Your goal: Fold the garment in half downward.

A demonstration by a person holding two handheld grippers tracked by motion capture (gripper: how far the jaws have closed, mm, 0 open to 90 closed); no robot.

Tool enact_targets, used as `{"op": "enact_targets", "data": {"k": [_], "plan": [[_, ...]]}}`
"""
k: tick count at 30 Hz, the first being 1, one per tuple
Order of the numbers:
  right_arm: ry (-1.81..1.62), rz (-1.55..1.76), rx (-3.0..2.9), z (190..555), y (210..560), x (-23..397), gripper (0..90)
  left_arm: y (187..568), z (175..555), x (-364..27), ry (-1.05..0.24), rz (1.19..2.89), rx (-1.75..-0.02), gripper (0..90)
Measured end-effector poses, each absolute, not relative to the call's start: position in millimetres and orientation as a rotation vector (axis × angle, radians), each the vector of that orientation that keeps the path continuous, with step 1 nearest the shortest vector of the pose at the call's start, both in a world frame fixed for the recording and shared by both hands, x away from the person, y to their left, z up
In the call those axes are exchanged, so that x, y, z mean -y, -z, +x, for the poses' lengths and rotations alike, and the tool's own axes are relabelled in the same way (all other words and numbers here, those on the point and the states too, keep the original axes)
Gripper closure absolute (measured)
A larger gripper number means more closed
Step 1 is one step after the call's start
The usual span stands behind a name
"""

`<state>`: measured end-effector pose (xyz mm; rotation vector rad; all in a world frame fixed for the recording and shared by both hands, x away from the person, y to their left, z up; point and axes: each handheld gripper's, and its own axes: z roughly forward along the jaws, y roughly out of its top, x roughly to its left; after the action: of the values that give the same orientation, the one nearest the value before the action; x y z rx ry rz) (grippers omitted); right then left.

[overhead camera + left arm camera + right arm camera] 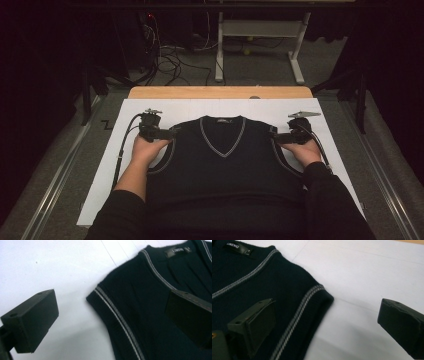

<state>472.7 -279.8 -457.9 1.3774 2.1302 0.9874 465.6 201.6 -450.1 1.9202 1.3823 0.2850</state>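
Observation:
A dark sleeveless V-neck vest point(220, 170) with grey trim lies flat on a white sheet point(150, 107), collar toward the far edge. My left gripper point(170, 133) is at its left shoulder, held in a bare hand. In the left gripper view the gripper point(112, 300) is open: one jaw hangs over the sheet point(50, 265), the other over the vest point(140, 290), with the shoulder edge between them. My right gripper point(276, 136) is at the right shoulder. In the right gripper view it point(325, 305) is open too, straddling the armhole edge of the vest point(274, 282).
The sheet covers a wooden table point(220, 92). Bare sheet lies outside both shoulders. Beyond the table stand a white desk frame point(260, 30) and loose cables point(170, 60) on the floor. Metal rails point(60, 170) run along both sides of the table.

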Motion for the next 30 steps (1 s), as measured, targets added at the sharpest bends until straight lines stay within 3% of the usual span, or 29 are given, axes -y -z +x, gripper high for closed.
{"op": "enact_targets", "data": {"k": [3, 6, 14, 17, 18, 19, 22, 23, 25, 27, 30], "plan": [[-1.004, 1.397, -2.132, 480, 457, 272, 6.0, 458, 469, -200, -0.247, 1.924, -1.451, 0.0], [-1.008, 1.401, -2.126, 482, 457, 264, 14.7, 465, 471, -193, -0.218, 1.935, -1.478, 0.0], [-0.918, 1.448, -2.161, 483, 469, 259, 19.3, 469, 470, -182, -0.274, 1.940, -1.548, 9.6], [-0.918, 1.438, -2.166, 482, 468, 258, 28.3, 469, 469, -180, -0.287, 1.961, -1.539, 15.1], [-0.889, 1.424, -2.160, 480, 468, 254, 35.1, 468, 468, -179, -0.289, 1.965, -1.526, 23.8], [-0.889, 1.424, -2.160, 480, 468, 254, 35.1, 468, 468, -179, -0.281, 1.969, -1.507, 23.8], [-0.881, 1.413, -2.154, 479, 467, 248, 51.9, 469, 466, -175, -0.313, 1.968, -1.513, 39.4], [-0.881, 1.413, -2.154, 479, 467, 248, 51.9, 469, 466, -173, -0.323, 1.970, -1.516, 39.4], [-0.903, 1.409, -2.163, 478, 467, 246, 64.9, 469, 464, -169, -0.362, 1.999, -1.501, 49.7], [-0.913, 1.410, -2.170, 478, 467, 245, 69.7, 469, 463, -169, -0.362, 2.013, -1.483, 52.3], [-0.933, 1.399, -2.194, 477, 467, 243, 77.5, 468, 462, -170, -0.307, 2.008, -1.473, 66.4]]}}
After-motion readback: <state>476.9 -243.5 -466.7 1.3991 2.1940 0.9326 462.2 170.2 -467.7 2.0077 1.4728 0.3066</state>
